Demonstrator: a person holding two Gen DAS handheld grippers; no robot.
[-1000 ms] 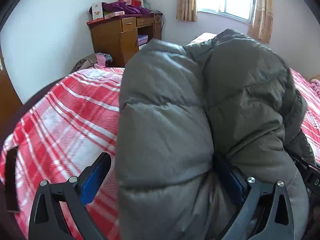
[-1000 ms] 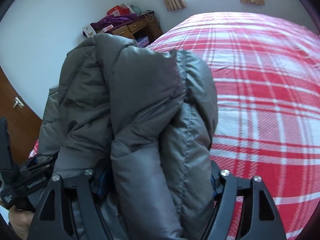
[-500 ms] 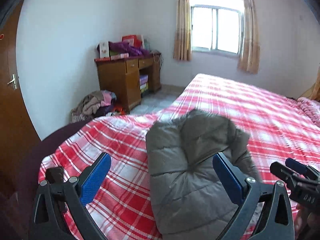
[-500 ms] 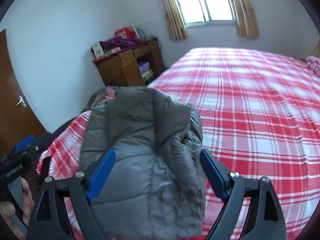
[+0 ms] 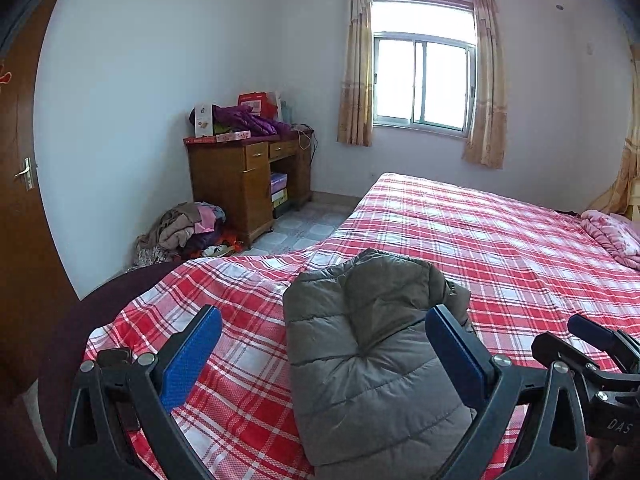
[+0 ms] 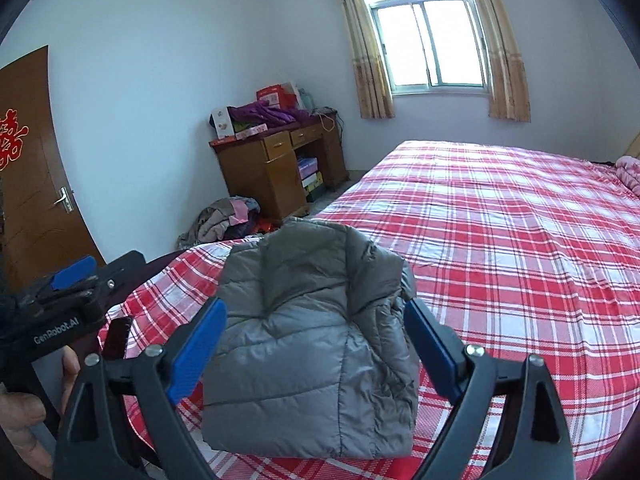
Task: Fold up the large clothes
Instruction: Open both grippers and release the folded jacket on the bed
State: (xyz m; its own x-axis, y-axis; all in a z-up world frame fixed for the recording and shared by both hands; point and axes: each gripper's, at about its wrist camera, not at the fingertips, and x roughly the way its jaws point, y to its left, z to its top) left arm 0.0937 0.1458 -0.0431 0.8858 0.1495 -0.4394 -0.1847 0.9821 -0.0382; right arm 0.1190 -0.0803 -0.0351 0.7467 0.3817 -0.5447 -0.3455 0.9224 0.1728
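Observation:
A grey puffer jacket point(image 5: 372, 340) lies folded in a compact bundle on the red plaid bed point(image 5: 500, 240), near its foot corner. My left gripper point(image 5: 322, 316) hovers above and behind it, open, its blue pads clear of the fabric. In the right wrist view the jacket point(image 6: 312, 320) sits beyond my right gripper point(image 6: 315, 306), whose jaws are opening wide; the pads touch nothing. Each view catches the other gripper at its edge: the right gripper point(image 5: 592, 344) and the left gripper point(image 6: 68, 280), the latter held by a hand.
A wooden desk point(image 5: 248, 184) piled with boxes and purple cloth stands against the far wall. A heap of clothes point(image 5: 188, 228) lies on the floor beside it. A brown door point(image 5: 16, 200) is at left, a pink quilt point(image 5: 612, 232) at the bed's far right.
Both grippers let go of the jacket and pulled up and back. The jacket, which filled both views, now lies folded on the bed below them.

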